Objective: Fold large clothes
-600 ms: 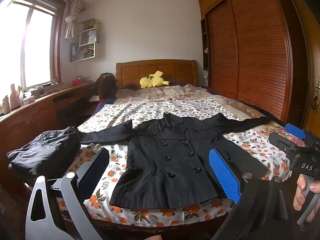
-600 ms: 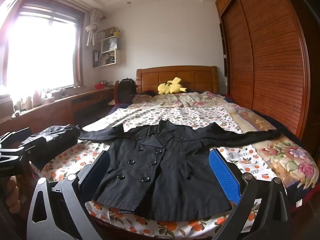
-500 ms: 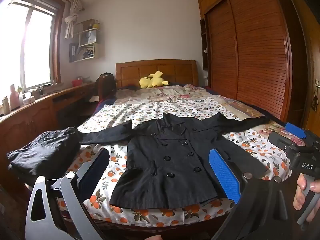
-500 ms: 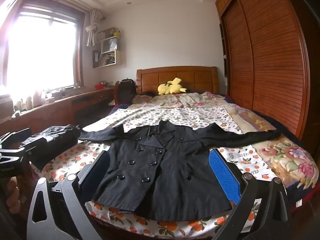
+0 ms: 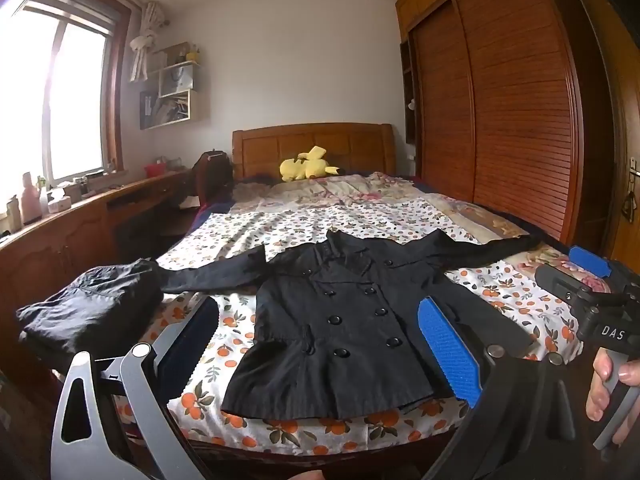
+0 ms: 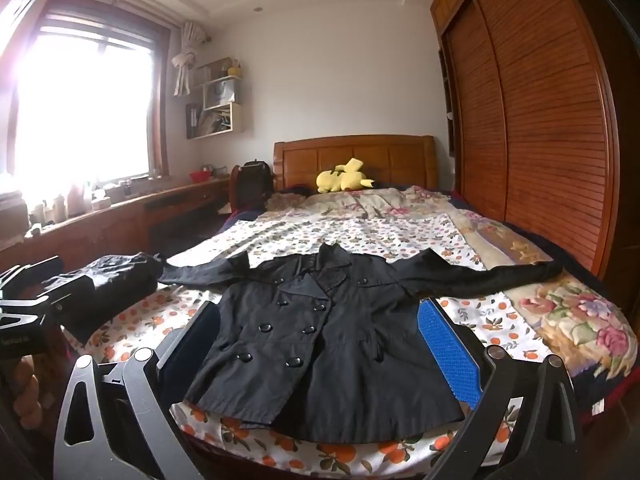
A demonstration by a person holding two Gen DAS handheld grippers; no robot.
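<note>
A black double-breasted coat lies flat and face up at the foot of the bed, sleeves spread to both sides; it also shows in the right wrist view. My left gripper is open and empty, held in the air short of the coat's hem. My right gripper is open and empty, likewise above the hem. The right gripper's body shows at the right edge of the left wrist view, held by a hand. The left gripper's body shows at the left edge of the right wrist view.
A folded black garment lies at the bed's left edge. The bed has an orange-print sheet, a yellow plush and a wooden headboard. A desk runs along the left, a wooden wardrobe along the right.
</note>
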